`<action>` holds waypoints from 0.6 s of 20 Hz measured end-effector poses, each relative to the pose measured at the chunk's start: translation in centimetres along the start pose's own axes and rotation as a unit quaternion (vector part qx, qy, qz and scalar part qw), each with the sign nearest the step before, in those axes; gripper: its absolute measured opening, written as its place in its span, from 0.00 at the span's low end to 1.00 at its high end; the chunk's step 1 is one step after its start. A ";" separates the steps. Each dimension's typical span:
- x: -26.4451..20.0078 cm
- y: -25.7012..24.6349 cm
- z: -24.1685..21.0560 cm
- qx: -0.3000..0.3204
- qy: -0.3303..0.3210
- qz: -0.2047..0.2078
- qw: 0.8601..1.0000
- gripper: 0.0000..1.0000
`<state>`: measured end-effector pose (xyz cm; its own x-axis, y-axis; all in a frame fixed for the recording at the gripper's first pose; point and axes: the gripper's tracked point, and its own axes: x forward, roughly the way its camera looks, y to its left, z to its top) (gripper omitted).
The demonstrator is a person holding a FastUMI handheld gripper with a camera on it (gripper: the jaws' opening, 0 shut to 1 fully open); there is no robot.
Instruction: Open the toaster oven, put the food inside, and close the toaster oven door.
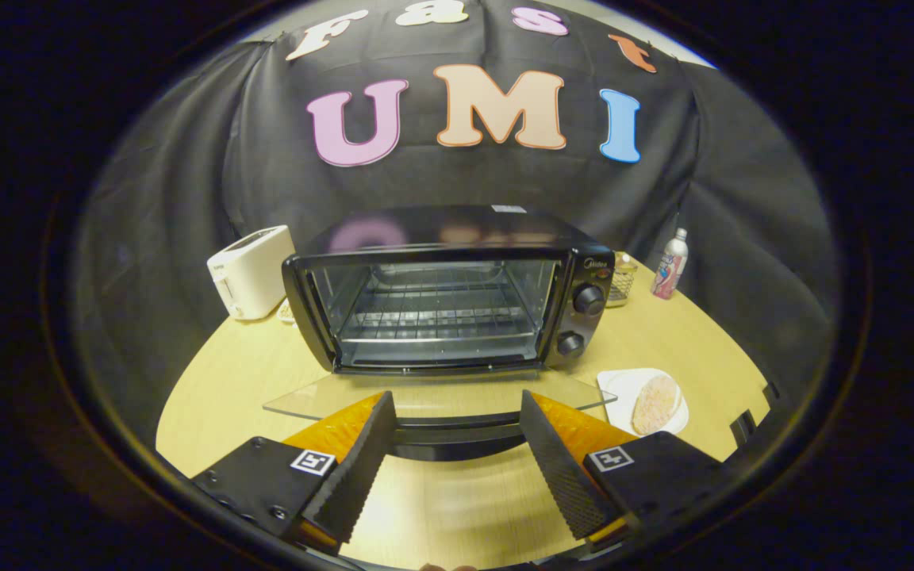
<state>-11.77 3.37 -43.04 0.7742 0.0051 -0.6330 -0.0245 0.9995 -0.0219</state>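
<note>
1. The black metal toaster oven (445,289) stands in the middle of the pale wooden bench (663,341), its glass door (433,392) dropped flat towards the camera and its wire rack (433,317) bare.
2. The tongs (453,412) are spread wide and hold nothing; their tips sit at either end of the door's dark bar handle (449,432), which crosses between them, and I cannot tell whether they touch it.
3. The food, a round pale-pink pastry with a speckled top (655,403), lies on a small white plate (620,388) on the bench, just right of the open door and beyond the right finger.
4. By its look the pastry is light and soft, likely crumbly or sugary, so a hard squeeze could dent or break it.
5. A gentle hold across its two opposite sides, low near the plate, seems safest; the plate is light and may slide.
6. The door is stiff, hinged and fragile glass; take it by the handle, not the pane.
7. Opening appears done; loading and closing remain.
</note>
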 end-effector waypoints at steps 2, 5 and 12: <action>0.1 -0.1 -0.9 0.005 0.011 -0.003 1.000 1.00; 0.2 -0.2 -2.9 0.003 0.034 -0.008 0.999 1.00; 1.5 0.0 -7.0 0.004 0.070 -0.012 0.997 1.00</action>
<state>-14.99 3.17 -49.39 0.6791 -0.0222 -0.7337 -0.0017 0.9995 -0.0317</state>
